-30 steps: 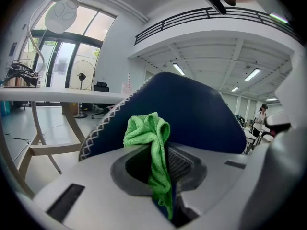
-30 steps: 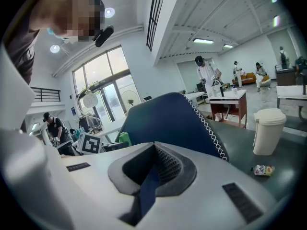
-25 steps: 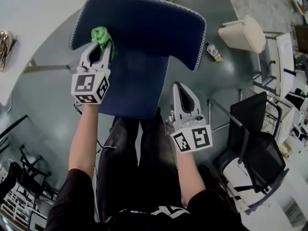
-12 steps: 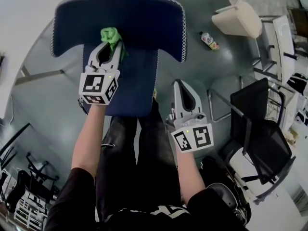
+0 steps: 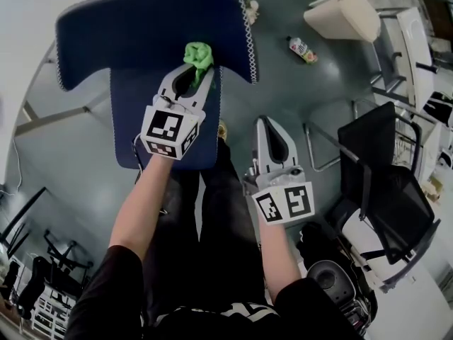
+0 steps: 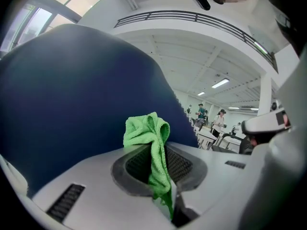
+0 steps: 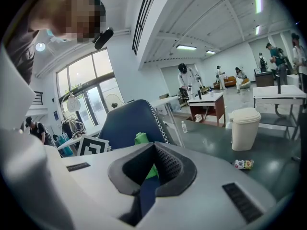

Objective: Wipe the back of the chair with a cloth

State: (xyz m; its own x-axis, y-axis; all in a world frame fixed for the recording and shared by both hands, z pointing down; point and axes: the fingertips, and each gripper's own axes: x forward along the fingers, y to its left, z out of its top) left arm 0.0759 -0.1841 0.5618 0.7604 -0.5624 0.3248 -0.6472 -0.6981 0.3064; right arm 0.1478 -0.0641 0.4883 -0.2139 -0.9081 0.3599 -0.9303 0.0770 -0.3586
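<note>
Head view, left fingers: the left gripper (image 5: 195,75) has its two fingers squeezed together on the small crumpled green cloth (image 5: 198,54).
Head view, cloth: it sticks out just past the finger tips and seems to press on the big dark blue padded chair back (image 5: 134,34), near its white-stitched edge on the right-gripper side.
Head view, right fingers: the right gripper (image 5: 270,126) has its fingers closed, with nothing in them. It is well apart from the chair back, down beside the person's leg.
Left gripper view, fingers: they are clamped on the green cloth (image 6: 144,128), which runs between them and bunches up past the tips.
Left gripper view, chair: the dark blue chair back (image 6: 72,90) fills the space right in front of the tips, and the cloth looks to be touching it.
Right gripper view, fingers: the tips of the right gripper (image 7: 154,145) meet and hold nothing.
Right gripper view, chair: the chair back (image 7: 127,123) and the cloth (image 7: 140,138) are far ahead of the tips.
How far along: I think the wiping is going on now.
What is left: I cannot tell which parts are already wiped. The far side of the wide top and the thin lower part may still need a wipe.
</note>
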